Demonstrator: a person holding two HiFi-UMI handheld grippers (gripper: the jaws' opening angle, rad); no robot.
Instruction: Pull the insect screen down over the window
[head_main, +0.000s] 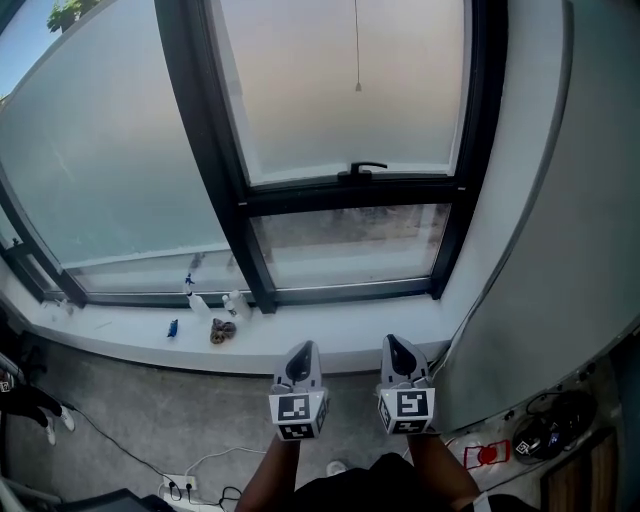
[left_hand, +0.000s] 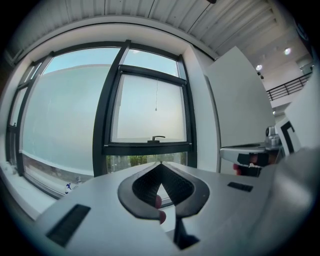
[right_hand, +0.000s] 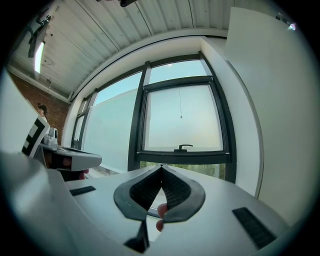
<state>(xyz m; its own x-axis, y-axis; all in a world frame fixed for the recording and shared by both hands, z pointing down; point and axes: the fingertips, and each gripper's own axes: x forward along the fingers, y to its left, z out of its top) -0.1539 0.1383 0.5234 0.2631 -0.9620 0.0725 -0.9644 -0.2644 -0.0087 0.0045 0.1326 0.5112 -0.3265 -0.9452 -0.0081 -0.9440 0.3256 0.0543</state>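
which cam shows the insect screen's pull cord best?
Head view: the pull cord hangs large and sharp against the pale pane, end bead clear. Left gripper view shows it, right gripper view likewise, only as a faint thin line.

Bright daylight floods through the window (head_main: 340, 90); gripper views show fisheye distortion.

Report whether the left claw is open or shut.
Shut: in the left gripper view, the left claw has its jaws meeting at the tips, with nothing between them.
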